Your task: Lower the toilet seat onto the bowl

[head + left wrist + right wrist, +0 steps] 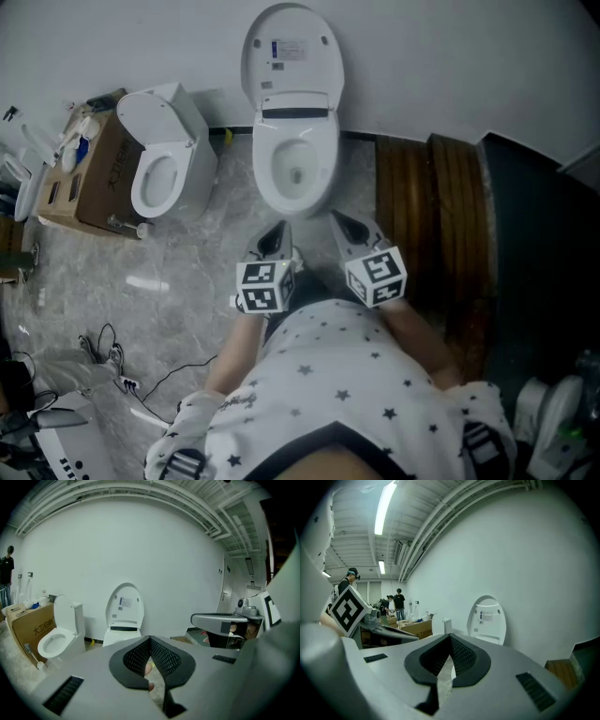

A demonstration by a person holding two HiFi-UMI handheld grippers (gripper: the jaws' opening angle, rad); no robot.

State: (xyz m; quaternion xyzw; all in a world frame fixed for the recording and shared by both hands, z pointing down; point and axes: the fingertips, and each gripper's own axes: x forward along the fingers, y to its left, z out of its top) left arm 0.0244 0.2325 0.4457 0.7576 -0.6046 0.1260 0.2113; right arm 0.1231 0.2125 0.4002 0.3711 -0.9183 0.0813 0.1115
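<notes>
Head view steeply down on toilet [270, 183], both gripper views low, facing its upright lid [123, 604]

The white ceramic toilet bowl [293, 178] is seen at the top middle of the head view, set against the plain white wall [469, 56]. The white oval toilet seat [292, 56] is stood up behind it. A second white toilet [161, 169] is placed to the left, with a brown cardboard box [89, 183] just beside it, further left. Dark wooden boards [431, 206] are laid on the right. The left gripper [275, 236] and right gripper [347, 227] are held side by side just below the bowl.
</notes>
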